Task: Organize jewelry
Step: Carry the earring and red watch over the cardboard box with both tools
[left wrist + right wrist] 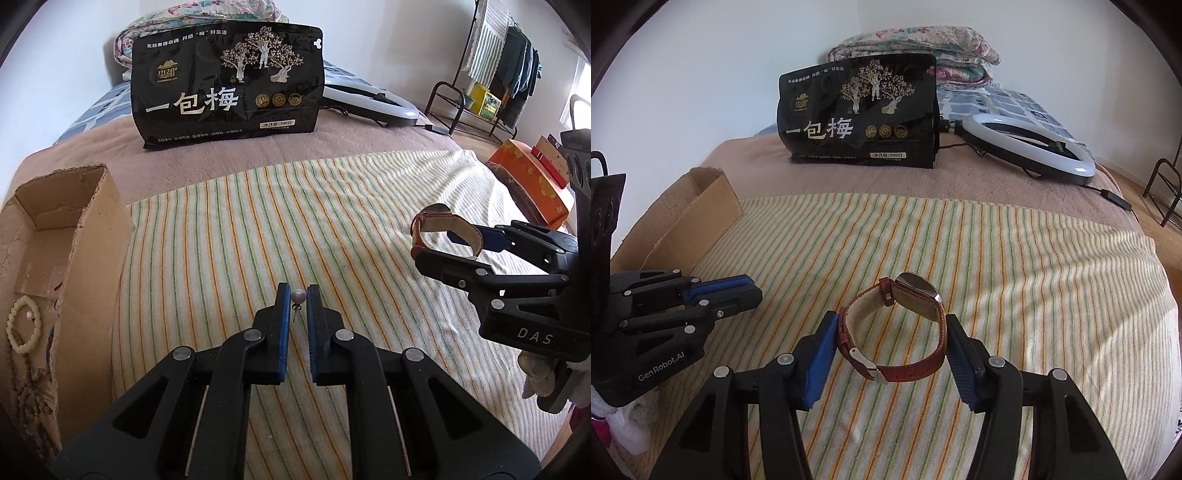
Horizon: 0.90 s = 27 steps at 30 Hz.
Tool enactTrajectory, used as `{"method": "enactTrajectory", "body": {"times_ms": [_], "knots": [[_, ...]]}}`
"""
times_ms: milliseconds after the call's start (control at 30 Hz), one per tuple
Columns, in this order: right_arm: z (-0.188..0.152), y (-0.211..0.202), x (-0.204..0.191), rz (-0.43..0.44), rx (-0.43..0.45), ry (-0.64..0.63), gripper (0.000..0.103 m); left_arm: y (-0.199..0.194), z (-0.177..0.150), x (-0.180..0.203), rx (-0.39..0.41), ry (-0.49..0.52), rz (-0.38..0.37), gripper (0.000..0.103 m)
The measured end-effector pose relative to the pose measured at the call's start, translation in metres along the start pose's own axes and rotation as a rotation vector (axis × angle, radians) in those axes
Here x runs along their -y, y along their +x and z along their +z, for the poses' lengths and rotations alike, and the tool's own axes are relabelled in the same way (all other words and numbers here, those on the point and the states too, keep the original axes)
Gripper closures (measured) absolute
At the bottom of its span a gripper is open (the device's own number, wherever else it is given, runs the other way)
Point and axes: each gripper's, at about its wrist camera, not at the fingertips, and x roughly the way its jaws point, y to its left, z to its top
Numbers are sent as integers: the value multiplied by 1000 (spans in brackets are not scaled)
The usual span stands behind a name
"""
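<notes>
A small pearl stud earring [298, 296] sits between the tips of my left gripper [297, 295], whose blue pads press its sides; its pin hangs down over the striped towel [258, 229]. My right gripper [892, 332] holds a red-strapped wristwatch [897, 325] by both sides of its strap loop, above the towel; it also shows in the left wrist view [443, 230]. A cardboard box [55, 236] at the left holds a pale bead bracelet [22, 325] and a brown bead strand [29, 391].
A black snack bag [229, 81] stands at the back of the bed, with a ring light [1030, 147] to its right and folded quilts [916, 44] behind. An orange box [532, 184] and a clothes rack [495, 74] are off the bed's right side.
</notes>
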Motion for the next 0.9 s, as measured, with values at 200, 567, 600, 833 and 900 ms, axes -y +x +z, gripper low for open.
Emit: {"method": "enactTrajectory", "body": {"times_ms": [200, 567, 600, 833, 900], "knots": [[1, -19, 0, 0, 17, 13, 45, -22, 0, 4, 26, 8, 0, 96], [11, -66, -13, -2, 73, 1, 45, -72, 4, 2, 90, 10, 6, 96], [12, -72, -14, -6, 80, 1, 45, -78, 4, 1, 97, 11, 9, 96], [21, -107, -12, -17, 122, 16, 45, -114, 4, -10, 142, -8, 19, 96], [23, -115, -15, -18, 131, 16, 45, -124, 3, -14, 151, -11, 26, 96]]}}
